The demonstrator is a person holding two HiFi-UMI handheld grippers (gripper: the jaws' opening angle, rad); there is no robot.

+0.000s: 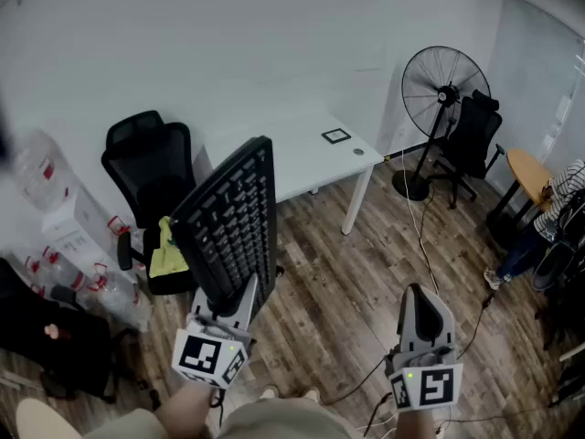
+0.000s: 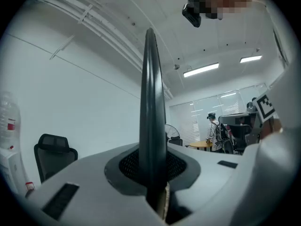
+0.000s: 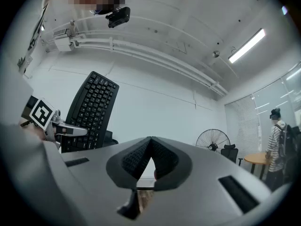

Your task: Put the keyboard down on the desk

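Keyboard (image 1: 228, 222) aloft, short of its mark: nearest the camera, the person's left gripper (image 1: 228, 302) is clamped on the lower short edge of the black keyboard, which stands on end, its top leaning right and its keys turned toward the camera, above the wooden floor (image 1: 356, 273) and well apart from the desk. In the left gripper view the keyboard (image 2: 151, 112) rises edge-on from between the jaws of the left gripper (image 2: 151, 171), both pads pressed against it. At near right, the right gripper (image 1: 421, 293) points forward with its jaws closed tip to tip on nothing; its own view shows the right gripper (image 3: 149, 140) with its pads meeting in a point, and the keyboard (image 3: 89, 109) upright at left. Just left of the keyboard and beyond it sits a black office chair (image 1: 151, 167) with a yellow cloth (image 1: 167, 250) on its seat, and clear water bottles (image 1: 37, 167) stand farther left. The white desk (image 1: 292, 154) stands against the far wall, a small black-framed square (image 1: 335, 135) near its right end. Farther right are a standing fan (image 1: 445, 85), a second black chair (image 1: 471, 135), a round wooden table (image 1: 530, 172) and, at the right edge, a person in a striped shirt (image 1: 559, 190).
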